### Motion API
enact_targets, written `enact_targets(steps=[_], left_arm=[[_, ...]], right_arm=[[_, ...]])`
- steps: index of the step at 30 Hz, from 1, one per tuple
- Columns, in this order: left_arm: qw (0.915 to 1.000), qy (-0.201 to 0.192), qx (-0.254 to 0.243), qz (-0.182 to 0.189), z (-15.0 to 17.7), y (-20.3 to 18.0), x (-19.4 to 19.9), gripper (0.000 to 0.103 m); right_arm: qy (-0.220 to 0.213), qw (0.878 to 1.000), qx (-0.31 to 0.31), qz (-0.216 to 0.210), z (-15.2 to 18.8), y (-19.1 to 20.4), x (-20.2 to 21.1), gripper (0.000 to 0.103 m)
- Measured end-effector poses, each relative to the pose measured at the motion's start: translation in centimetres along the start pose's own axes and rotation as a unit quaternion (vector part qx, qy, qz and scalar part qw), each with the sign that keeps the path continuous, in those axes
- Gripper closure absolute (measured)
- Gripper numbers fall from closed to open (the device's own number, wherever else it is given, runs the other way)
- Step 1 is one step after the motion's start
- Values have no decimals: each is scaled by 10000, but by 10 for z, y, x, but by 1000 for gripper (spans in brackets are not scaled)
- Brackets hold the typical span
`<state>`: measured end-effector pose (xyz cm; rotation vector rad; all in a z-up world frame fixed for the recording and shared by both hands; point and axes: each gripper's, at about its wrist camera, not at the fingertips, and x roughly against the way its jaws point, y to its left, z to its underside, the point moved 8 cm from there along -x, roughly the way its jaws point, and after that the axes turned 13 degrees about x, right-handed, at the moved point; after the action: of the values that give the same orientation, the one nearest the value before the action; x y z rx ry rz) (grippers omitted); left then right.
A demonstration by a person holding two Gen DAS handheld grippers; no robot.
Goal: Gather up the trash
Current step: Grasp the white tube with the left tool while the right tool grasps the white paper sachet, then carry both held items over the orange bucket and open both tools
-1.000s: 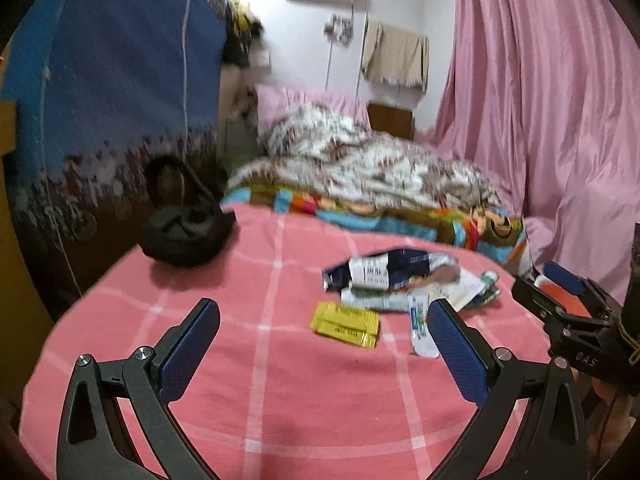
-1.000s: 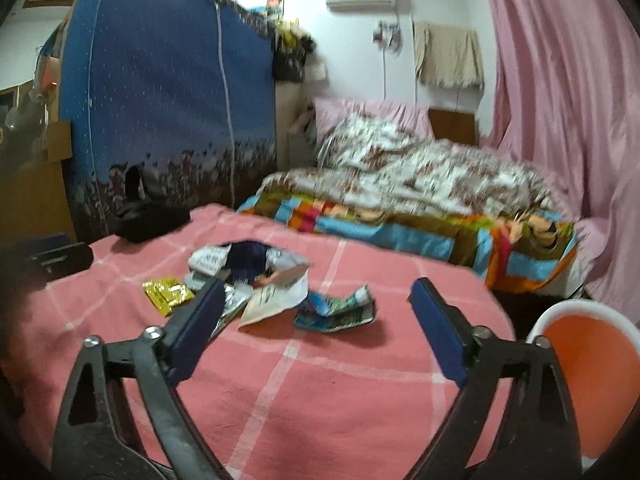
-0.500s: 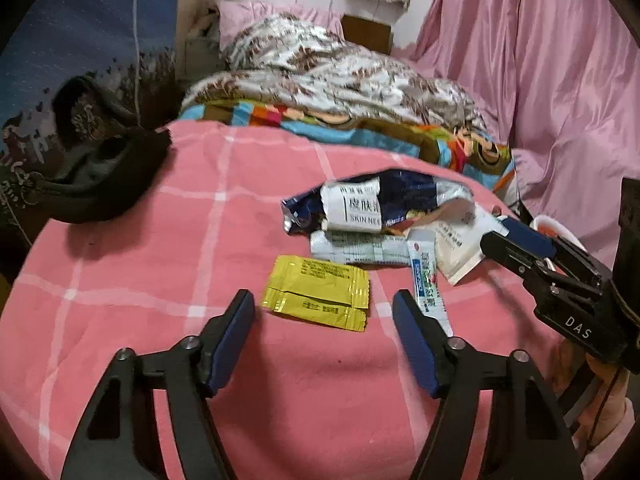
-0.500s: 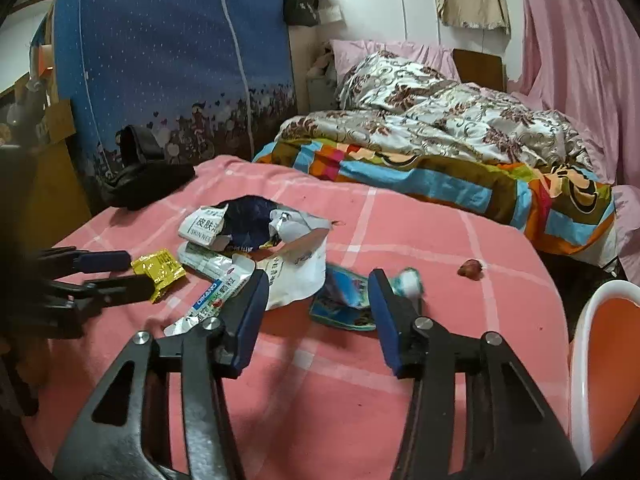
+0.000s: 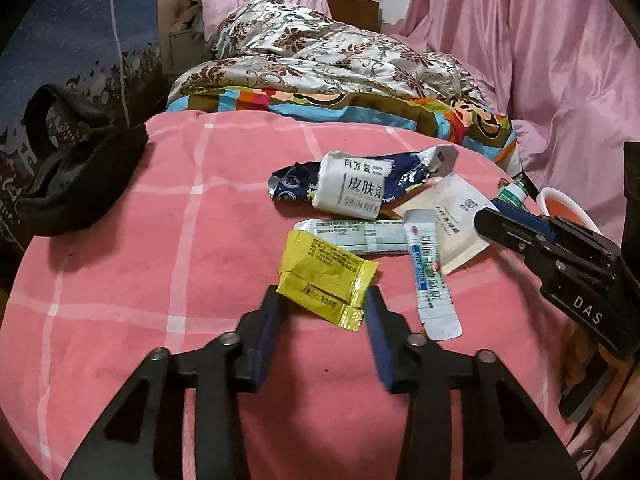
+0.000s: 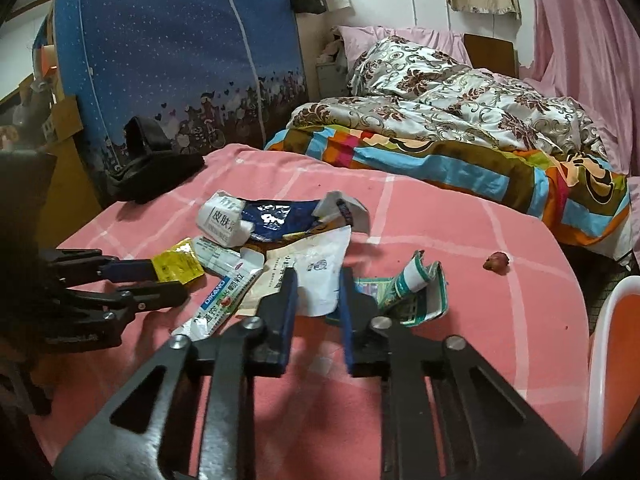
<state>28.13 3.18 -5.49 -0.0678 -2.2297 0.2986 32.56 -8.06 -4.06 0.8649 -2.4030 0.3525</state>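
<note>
Trash lies on a pink checked tablecloth (image 5: 180, 240). My left gripper (image 5: 324, 300) is narrowed but open, its fingers flanking a yellow packet (image 5: 324, 276) whose near edge sits between the pads. From the right wrist the left gripper (image 6: 172, 280) reaches that yellow packet (image 6: 178, 266). My right gripper (image 6: 318, 280) is also narrowed, open, over the near end of a white pouch (image 6: 320, 256); it enters the left wrist view (image 5: 496, 220) beside the white pouch (image 5: 452, 220). A blue foil bag (image 5: 400, 176), a white-blue sachet (image 5: 430, 276) and a green crumpled wrapper (image 6: 416, 288) lie close by.
A black bag (image 5: 76, 188) sits at the far left of the table. An orange bin with a white rim (image 6: 604, 320) stands off the table's right edge. A small reddish scrap (image 6: 496, 260) lies near that edge. Behind is a bed with a patterned quilt (image 5: 320, 60).
Both grippers have dropped toward the table and narrowed from wide open. The left now brackets the yellow packet and the right has come onto the white pouch.
</note>
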Motion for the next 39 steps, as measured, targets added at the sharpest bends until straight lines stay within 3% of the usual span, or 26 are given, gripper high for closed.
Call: enact_targets(steps=[2,3,8,17,26,31,34,39], left_arm=[[10000,13,1,72,0,0,0,89],[10000,24,17,92,0,-1,0,93],[9995,-20,115,276,-2,0,5,100],[9983,-169,222,516,1,-3,21,100],[9952,-76,405,889,3,-20,27,99],[9948,23,332,959,5,-39,22,77],[9944,90,305,1007,4,-50,16,77],[9980,175,106,593,8,-60,1,77]], right_arm=[[-20,10000,-13,-30,0,1,1,88],[-34,10000,-17,-47,0,2,2,88],[-177,9998,2,-130,-1,9,11,93],[-538,9984,160,8,-5,16,35,96],[-732,9964,113,419,-7,-5,57,96],[-733,9959,-59,523,-1,-20,66,96],[-740,9957,-101,551,3,-25,71,96],[-751,9957,-157,524,11,-28,80,96]])
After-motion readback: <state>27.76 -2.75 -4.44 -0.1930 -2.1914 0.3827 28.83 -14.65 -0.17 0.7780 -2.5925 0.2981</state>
